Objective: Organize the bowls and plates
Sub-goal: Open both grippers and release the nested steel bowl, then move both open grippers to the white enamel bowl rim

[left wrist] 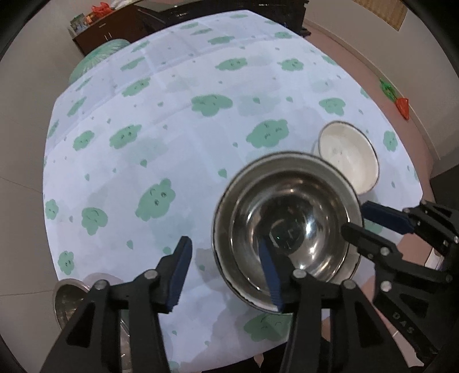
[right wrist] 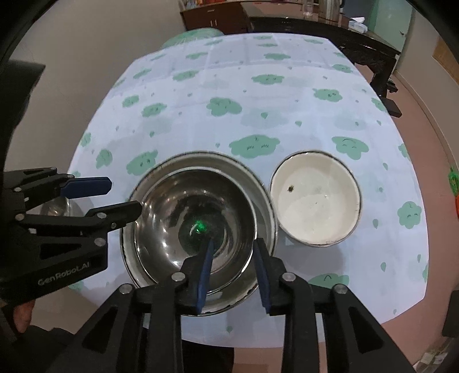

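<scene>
A shiny steel bowl [right wrist: 172, 223] sits nested inside a larger steel bowl [right wrist: 200, 161] near the table's front edge. My right gripper [right wrist: 235, 242] straddles the right side of the inner bowl's rim, one finger inside and one outside, with a gap to the metal; it is open. My left gripper [left wrist: 223, 242] stands open over the left rim of the steel bowl [left wrist: 287, 223], its right pad inside and its left pad over the cloth. A white enamel bowl [right wrist: 315, 200] with a dark rim stands just right of the steel ones, empty apart from specks.
The table wears a pale cloth with green cloud prints [right wrist: 229, 86]. Another small steel bowl [left wrist: 64, 298] sits at the front left corner. Dark wooden furniture [right wrist: 330, 25] stands behind the table. A person's hand [right wrist: 23, 315] holds the left gripper.
</scene>
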